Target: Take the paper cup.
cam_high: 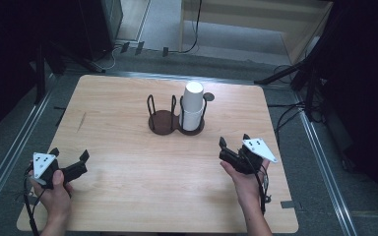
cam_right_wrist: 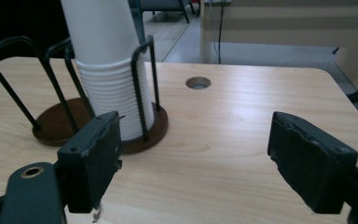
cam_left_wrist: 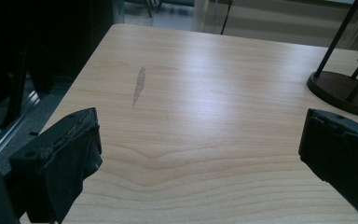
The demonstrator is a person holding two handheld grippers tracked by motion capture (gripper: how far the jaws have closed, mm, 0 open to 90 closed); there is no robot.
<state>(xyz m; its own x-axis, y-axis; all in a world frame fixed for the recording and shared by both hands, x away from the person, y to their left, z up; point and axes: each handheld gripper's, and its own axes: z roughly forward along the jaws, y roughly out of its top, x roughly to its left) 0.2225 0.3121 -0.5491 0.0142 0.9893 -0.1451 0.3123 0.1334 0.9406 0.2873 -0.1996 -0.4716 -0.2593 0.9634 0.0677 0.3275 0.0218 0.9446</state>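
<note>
The wooden table [cam_high: 128, 196] carries one dark holder [cam_high: 174, 122] with two round bays ringed by wire loops. The right bay holds one stack of white paper cups [cam_high: 193, 105] — upside down, rims ribbed together at the bottom; the left bay is bare. A round hole [cam_right_wrist: 198, 83] lies just behind it. The left gripper [cam_high: 69, 158] rests wide open near the table's left edge, the right gripper [cam_high: 234, 143] open too — nothing between its jaws, well short of the cups.
</note>
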